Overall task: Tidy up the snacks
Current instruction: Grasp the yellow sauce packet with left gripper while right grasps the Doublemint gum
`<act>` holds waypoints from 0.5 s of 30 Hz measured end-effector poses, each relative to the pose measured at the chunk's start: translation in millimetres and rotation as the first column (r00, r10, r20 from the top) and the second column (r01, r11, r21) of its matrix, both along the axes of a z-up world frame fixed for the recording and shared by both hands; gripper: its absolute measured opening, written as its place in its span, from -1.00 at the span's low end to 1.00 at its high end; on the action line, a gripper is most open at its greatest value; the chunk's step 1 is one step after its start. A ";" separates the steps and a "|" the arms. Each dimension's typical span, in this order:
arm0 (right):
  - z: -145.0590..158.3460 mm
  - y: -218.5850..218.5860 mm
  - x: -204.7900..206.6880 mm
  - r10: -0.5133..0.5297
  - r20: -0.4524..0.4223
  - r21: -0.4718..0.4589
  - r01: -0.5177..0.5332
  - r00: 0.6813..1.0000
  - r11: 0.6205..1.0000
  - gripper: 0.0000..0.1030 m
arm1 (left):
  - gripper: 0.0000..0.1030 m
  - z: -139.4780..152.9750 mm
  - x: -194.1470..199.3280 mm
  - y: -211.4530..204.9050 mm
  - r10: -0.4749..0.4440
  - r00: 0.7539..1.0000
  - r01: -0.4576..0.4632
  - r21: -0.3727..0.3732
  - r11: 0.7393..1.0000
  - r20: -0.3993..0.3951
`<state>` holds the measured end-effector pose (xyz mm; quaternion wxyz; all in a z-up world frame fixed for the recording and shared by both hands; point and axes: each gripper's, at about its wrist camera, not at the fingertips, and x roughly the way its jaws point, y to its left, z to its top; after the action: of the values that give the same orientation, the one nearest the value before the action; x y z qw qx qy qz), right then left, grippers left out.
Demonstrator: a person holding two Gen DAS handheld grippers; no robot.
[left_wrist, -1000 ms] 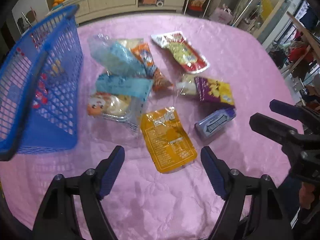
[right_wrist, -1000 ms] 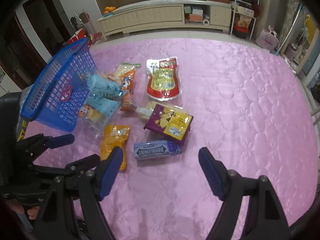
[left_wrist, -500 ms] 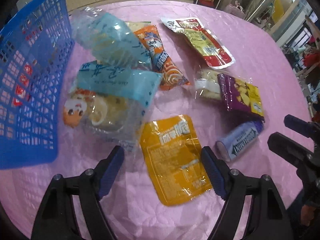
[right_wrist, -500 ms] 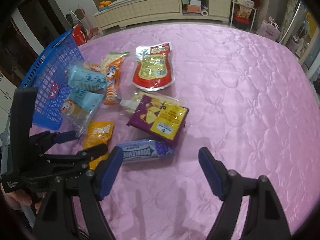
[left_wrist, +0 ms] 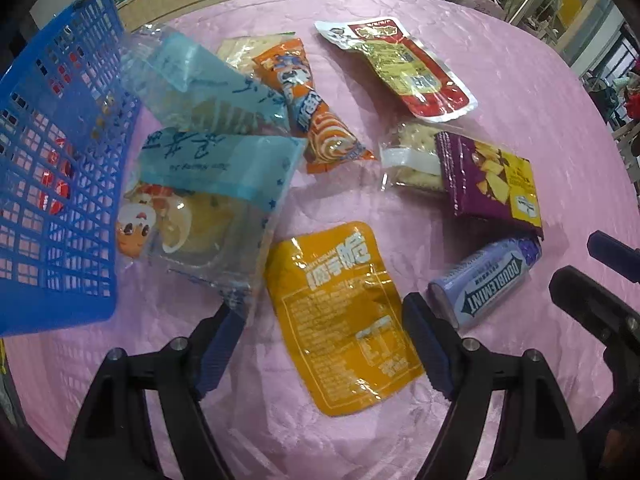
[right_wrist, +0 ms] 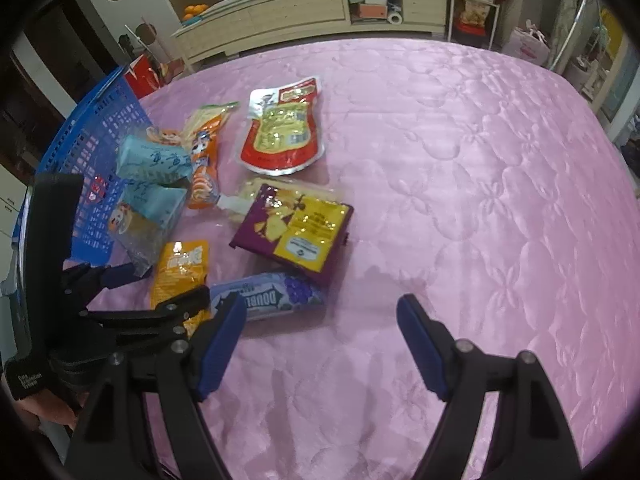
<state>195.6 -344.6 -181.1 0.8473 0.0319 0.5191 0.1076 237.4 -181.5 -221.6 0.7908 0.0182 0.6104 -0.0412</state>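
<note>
Snack packs lie on a pink quilted cloth (right_wrist: 460, 184). A yellow pouch (left_wrist: 340, 312) lies between the fingers of my open left gripper (left_wrist: 324, 344), which hovers just over it; whether the pads touch it I cannot tell. A purple gum pack (left_wrist: 484, 284) lies to its right, also seen as the gum pack (right_wrist: 272, 296) beside my open right gripper (right_wrist: 320, 340), which is empty. A purple-yellow bag (right_wrist: 296, 228), a red pouch (right_wrist: 284, 132), an orange cone pack (left_wrist: 312, 116) and light-blue bags (left_wrist: 208, 152) lie further back. A blue basket (left_wrist: 52, 168) stands at the left.
The right gripper's fingers (left_wrist: 588, 296) reach into the left wrist view at the right edge. The left gripper (right_wrist: 120, 300) and a hand show at the left of the right wrist view. A cracker pack (left_wrist: 412, 156) lies under the purple bag. A low cabinet (right_wrist: 304, 12) stands beyond the cloth.
My left gripper has come down and forward until its fingers straddle the yellow pouch. My right gripper has sunk a little toward the gum pack. Both stay open.
</note>
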 end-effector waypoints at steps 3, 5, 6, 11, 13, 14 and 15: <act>2.7 -0.7 -3.1 0.000 0.001 -0.003 0.000 1.000 1.000 0.58 | 0.50 2.2 -4.5 -9.8 0.010 1.000 -0.010 -0.004 1.000 -0.003; 5.7 -0.5 -4.9 0.002 0.007 -0.009 -0.002 1.000 1.000 0.58 | 0.51 2.6 -4.0 -15.3 0.008 1.000 -0.008 0.010 1.000 -0.001; 7.4 -0.8 -6.2 0.001 0.010 -0.011 -0.001 1.000 1.000 0.58 | 0.51 2.8 -5.1 -17.8 0.005 1.000 -0.005 0.013 1.000 0.006; 11.5 -1.8 -9.8 -0.010 0.013 -0.019 0.010 1.000 1.000 0.58 | 0.01 8.2 -11.7 -11.8 -0.003 1.000 0.003 0.006 1.000 0.013; 11.3 -1.3 -10.2 -0.019 0.011 -0.028 0.019 1.000 0.999 0.58 | -0.23 9.8 -13.9 -11.2 -0.010 1.000 0.010 -0.002 1.000 0.003; 10.4 -0.3 -9.5 -0.024 0.007 -0.034 0.024 1.000 0.999 0.58 | -0.34 10.2 -15.4 -10.9 -0.015 1.000 0.015 -0.007 1.000 0.004; 9.7 0.1 -9.3 -0.031 0.001 -0.038 0.031 1.000 0.999 0.58 | -0.44 10.5 -17.1 -10.1 -0.019 1.000 0.019 -0.013 1.000 0.005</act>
<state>186.3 -344.5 -171.3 0.8494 0.0236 0.5205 0.0846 220.3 -191.6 -211.1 0.7921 0.0187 0.6078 -0.0526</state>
